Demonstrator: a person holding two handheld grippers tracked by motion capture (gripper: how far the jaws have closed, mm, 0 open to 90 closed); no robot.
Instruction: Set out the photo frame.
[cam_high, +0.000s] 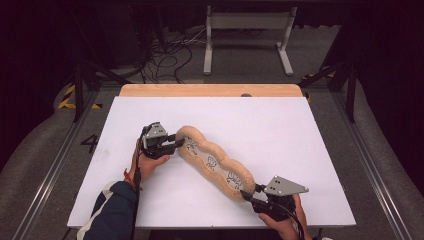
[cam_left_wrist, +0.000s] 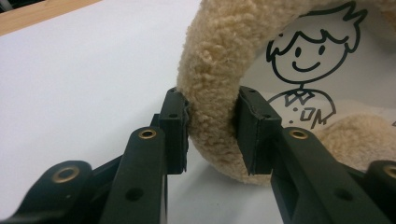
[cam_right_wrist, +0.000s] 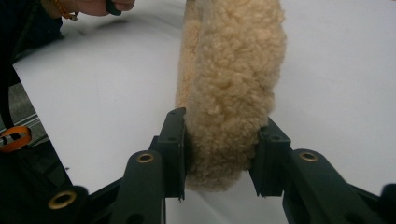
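Tongs grip both ends of a long fleecy cushion (cam_high: 214, 162) that lies slantwise on the white table (cam_high: 280, 130). Left tongs (cam_high: 176, 143) are clenched on the fluffy tan rim at the cushion's far end: in the left gripper view the two black pads (cam_left_wrist: 176, 126) press into the fleece from either side, squeezing the rim (cam_left_wrist: 212, 100) between them. Just beyond those jaws, to the right of the rim, sits the cushion's white inner panel with a smiling cartoon figure (cam_left_wrist: 306, 70) drawn in black line. From the high view more such drawings run along the panel between the two tongs.

Right tongs (cam_high: 247, 196) are clenched on the cushion's near end. In the right gripper view the fleece (cam_right_wrist: 231, 93) rises straight up from between the jaws, with both pads (cam_right_wrist: 175, 149) pushed against its sides and the pile bulging over them. Past the cushion, at the top left of that view, the other hand (cam_right_wrist: 98, 5) shows on the table.

Each hand (cam_high: 150, 161) sits behind its tongs, the left forearm in a dark blue sleeve (cam_high: 114, 210). A strip of bare wood (cam_high: 210, 90) edges the table on the side farthest from both tongs
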